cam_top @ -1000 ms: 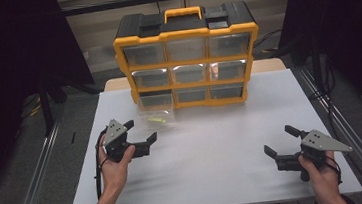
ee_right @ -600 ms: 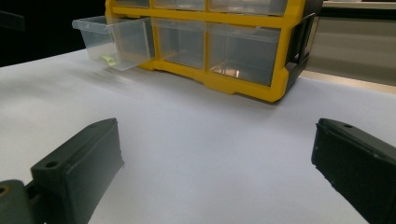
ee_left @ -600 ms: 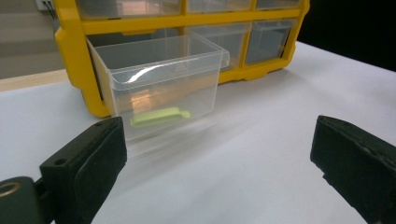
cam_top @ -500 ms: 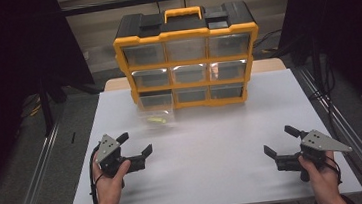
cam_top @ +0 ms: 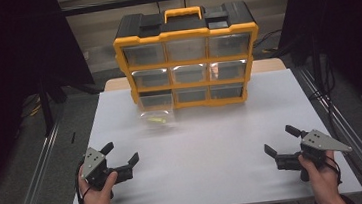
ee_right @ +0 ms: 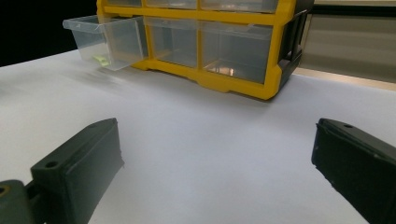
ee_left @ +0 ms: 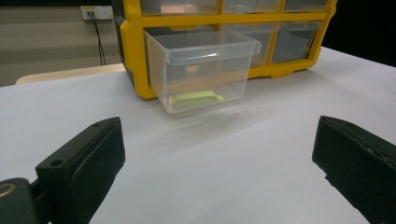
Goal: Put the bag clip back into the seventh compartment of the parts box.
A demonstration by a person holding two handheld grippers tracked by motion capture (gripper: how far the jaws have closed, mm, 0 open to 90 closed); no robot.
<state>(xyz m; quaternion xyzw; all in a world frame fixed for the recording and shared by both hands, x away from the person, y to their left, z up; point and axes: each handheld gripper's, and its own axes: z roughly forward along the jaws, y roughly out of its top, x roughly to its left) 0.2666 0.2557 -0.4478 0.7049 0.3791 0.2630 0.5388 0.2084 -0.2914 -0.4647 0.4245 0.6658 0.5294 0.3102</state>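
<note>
My left claw [cam_top: 123, 155] and right claw [cam_top: 280, 142] both stand wide and empty, near the bench's [cam_top: 207, 129] front edge. The organizer's [cam_top: 187, 56] bottom-left drawer [ee_left: 203, 74] is pulled out, a green piece [ee_left: 198, 97] inside.

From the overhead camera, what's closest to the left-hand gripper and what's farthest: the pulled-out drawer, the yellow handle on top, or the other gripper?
From the left gripper:
1. Pulled-out clear drawer, just ahead, organizer's bottom-left.
2. Right gripper, across the table's near edge.
3. Yellow handle, top of the organizer, at the back.
</note>
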